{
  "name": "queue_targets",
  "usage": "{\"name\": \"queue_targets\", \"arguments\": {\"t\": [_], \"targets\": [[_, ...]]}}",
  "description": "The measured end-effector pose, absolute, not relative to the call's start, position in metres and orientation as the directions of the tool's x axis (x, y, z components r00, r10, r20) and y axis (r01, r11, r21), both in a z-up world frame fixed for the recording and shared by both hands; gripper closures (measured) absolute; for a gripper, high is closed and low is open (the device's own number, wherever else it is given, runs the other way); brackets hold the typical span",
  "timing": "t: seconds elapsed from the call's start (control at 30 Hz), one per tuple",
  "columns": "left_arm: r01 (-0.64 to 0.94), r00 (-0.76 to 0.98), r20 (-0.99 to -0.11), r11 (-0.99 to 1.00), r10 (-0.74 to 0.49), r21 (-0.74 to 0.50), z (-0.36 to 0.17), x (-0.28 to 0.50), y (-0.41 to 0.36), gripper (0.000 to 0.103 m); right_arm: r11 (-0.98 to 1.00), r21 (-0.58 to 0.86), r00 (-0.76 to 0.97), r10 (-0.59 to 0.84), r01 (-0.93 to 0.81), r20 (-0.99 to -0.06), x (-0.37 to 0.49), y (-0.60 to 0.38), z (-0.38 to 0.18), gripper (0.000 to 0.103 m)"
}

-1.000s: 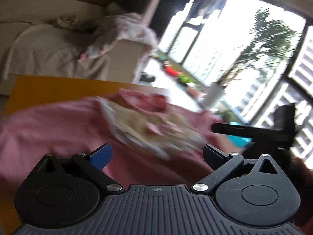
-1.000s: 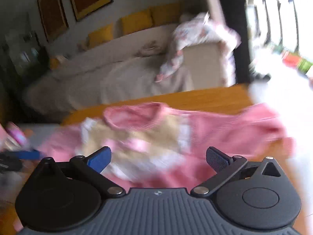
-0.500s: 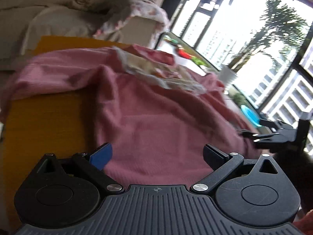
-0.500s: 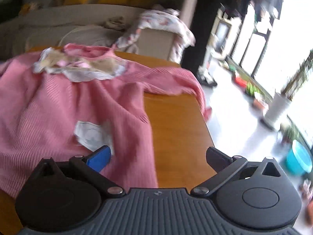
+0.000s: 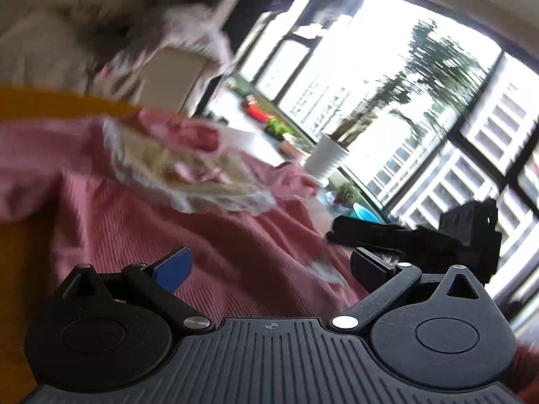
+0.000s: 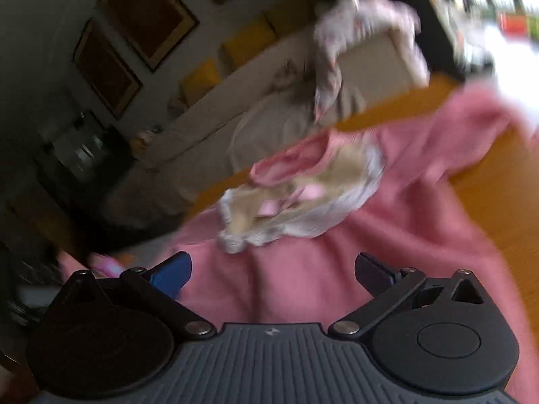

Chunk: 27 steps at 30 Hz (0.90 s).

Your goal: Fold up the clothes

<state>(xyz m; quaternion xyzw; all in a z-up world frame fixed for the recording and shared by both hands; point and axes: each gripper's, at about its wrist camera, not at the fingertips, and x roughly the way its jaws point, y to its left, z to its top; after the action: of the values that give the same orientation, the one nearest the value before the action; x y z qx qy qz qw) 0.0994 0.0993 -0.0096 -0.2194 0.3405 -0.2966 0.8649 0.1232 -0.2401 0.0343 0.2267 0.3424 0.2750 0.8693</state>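
A pink ribbed sweater (image 5: pixel 209 235) with a beige, white-frilled collar patch (image 5: pixel 188 175) lies spread on the orange wooden table (image 5: pixel 50 106). It also shows in the right wrist view (image 6: pixel 387 235), with its collar patch (image 6: pixel 303 195) beyond my fingers. My left gripper (image 5: pixel 269 266) is open and empty over the sweater's body. My right gripper (image 6: pixel 273 269) is open and empty over the sweater's lower part. The right gripper's black body (image 5: pixel 421 235) shows at the right of the left wrist view. Both views are blurred.
A beige sofa (image 6: pixel 269 101) with yellow cushions and a floral cloth (image 6: pixel 363 33) over its arm stands behind the table. Large windows (image 5: pixel 387 84) and a white plant pot (image 5: pixel 326 161) are on the far side. Bare table (image 6: pixel 488 202) shows right of the sweater.
Both cameras have swung back up toward the sweater's collar; half a second ago they looked lower along the body and the table edge. Both grippers stay open.
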Motion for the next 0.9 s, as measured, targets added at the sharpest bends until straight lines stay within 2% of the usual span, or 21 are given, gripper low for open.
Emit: {"name": "queue_targets", "arguments": {"t": [0.07, 0.2, 0.37, 0.47, 0.57, 0.63, 0.7, 0.8, 0.9], "targets": [[0.289, 0.6, -0.497, 0.749, -0.627, -0.596, -0.026, 0.111, 0.104, 0.0, 0.771, 0.573, 0.607, 0.603, -0.277, -0.518, 0.135, -0.233, 0.023, 0.0], [0.242, 0.643, -0.493, 0.766, -0.587, -0.596, -0.038, 0.106, 0.127, 0.001, 0.911, 0.358, 0.713, 0.39, -0.206, -0.583, 0.136, -0.238, 0.019, 0.003], [0.223, 0.678, -0.499, 0.798, -0.54, -0.56, -0.037, 0.092, 0.15, 0.003, 0.905, 0.368, 0.72, 0.4, -0.213, -0.567, 0.131, -0.254, 0.017, 0.007], [0.212, 0.691, -0.513, 0.821, -0.509, -0.53, -0.026, 0.089, 0.155, 0.003, 0.941, 0.28, 0.754, 0.323, -0.19, -0.572, 0.118, -0.249, 0.025, 0.007], [0.285, 0.695, -0.457, 0.796, -0.555, -0.534, -0.008, 0.098, 0.154, 0.002, 0.955, 0.178, 0.793, 0.295, -0.235, -0.534, 0.114, -0.24, 0.041, 0.006], [0.296, 0.691, -0.434, 0.774, -0.578, -0.559, -0.002, 0.116, 0.148, 0.002, 0.948, 0.191, 0.785, 0.318, -0.255, -0.532, 0.127, -0.238, 0.046, 0.006], [0.272, 0.678, -0.421, 0.739, -0.602, -0.616, -0.007, 0.139, 0.144, 0.002, 0.917, 0.274, 0.75, 0.396, -0.29, -0.531, 0.142, -0.237, 0.045, 0.006], [0.211, 0.66, -0.461, 0.735, -0.594, -0.645, -0.025, 0.166, 0.14, 0.002, 0.873, 0.378, 0.687, 0.478, -0.307, -0.547, 0.165, -0.236, 0.034, 0.006], [0.189, 0.674, -0.487, 0.766, -0.556, -0.614, -0.041, 0.174, 0.142, 0.003, 0.902, 0.345, 0.681, 0.423, -0.257, -0.597, 0.186, -0.235, 0.025, 0.006]]}}
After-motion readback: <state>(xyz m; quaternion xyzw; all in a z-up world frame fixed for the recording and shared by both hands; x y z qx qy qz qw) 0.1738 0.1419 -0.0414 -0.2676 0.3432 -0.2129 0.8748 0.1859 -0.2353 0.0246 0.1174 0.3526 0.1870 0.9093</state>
